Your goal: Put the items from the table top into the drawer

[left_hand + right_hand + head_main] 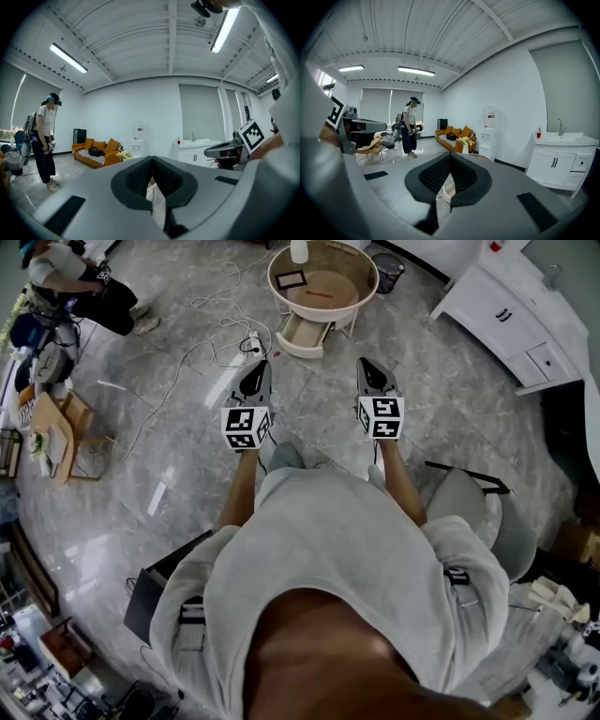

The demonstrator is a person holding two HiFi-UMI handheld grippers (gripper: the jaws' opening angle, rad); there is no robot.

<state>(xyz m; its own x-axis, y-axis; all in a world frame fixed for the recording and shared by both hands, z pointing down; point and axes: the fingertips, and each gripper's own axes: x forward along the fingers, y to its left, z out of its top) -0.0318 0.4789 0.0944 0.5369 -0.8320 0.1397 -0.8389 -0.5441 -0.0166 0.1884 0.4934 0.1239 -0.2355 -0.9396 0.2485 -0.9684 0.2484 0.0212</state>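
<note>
A round wooden table [367,289] with a white rim stands far ahead on the floor. On it lie a dark framed item [290,279] and a thin red stick [319,293], with a white vase [299,250] at the back. Its drawer [305,335] hangs open towards me. My left gripper [256,368] and right gripper [369,366] are held side by side in the air, well short of the table. Both are shut with nothing between their pads. In the left gripper view the jaws [151,163] touch, and likewise in the right gripper view [450,159].
White cabinets [511,310] line the right wall, with a dark bin [387,273] near the table. Cables [217,345] trail across the marble floor. A person [80,282] stands at the far left by a small wooden stand [56,432]. A grey chair [473,507] sits at my right.
</note>
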